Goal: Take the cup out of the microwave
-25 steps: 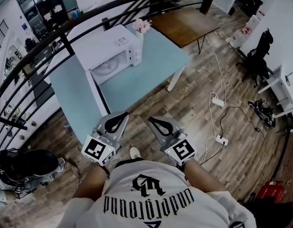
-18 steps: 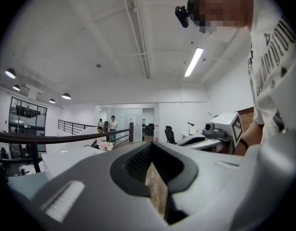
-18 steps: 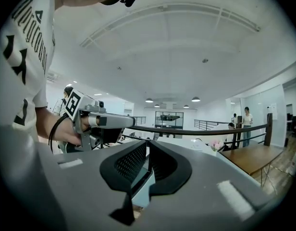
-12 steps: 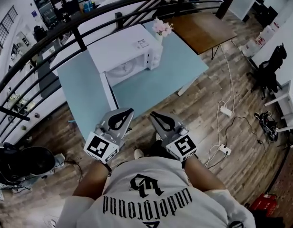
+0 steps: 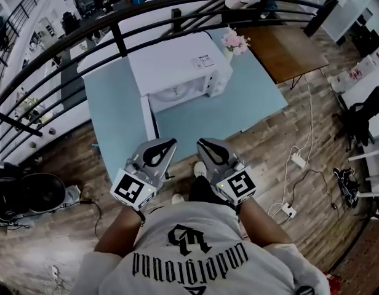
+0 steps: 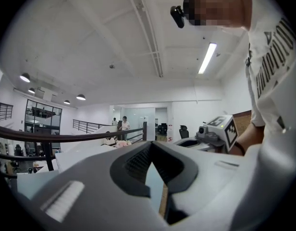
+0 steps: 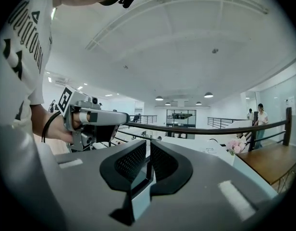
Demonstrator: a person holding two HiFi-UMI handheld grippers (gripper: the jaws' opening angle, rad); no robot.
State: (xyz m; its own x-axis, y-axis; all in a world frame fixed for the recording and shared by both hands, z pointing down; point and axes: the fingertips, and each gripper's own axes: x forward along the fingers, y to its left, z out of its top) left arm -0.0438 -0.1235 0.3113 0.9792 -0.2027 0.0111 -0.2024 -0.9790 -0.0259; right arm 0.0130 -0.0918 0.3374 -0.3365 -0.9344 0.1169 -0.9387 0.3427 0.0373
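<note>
Facing open microwave (image 5: 177, 72) on blue table (image 5: 112, 112): L gripper (image 5: 171, 142) & R gripper (image 5: 201, 142) both closed, empty.

Microwave (image 5: 177, 63): white, boxy, upright on the pale blue table (image 5: 239, 109), toward its far edge. Its door (image 5: 148, 118) stands open, swung out toward me on the left. I see a pale round disc (image 5: 177, 92) in the cavity; cup not made out.

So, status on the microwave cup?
Left tongs, right tongs shut, empty. White box microwave on pale blue table, door open; cup not visible. No obstruction seen.
</note>
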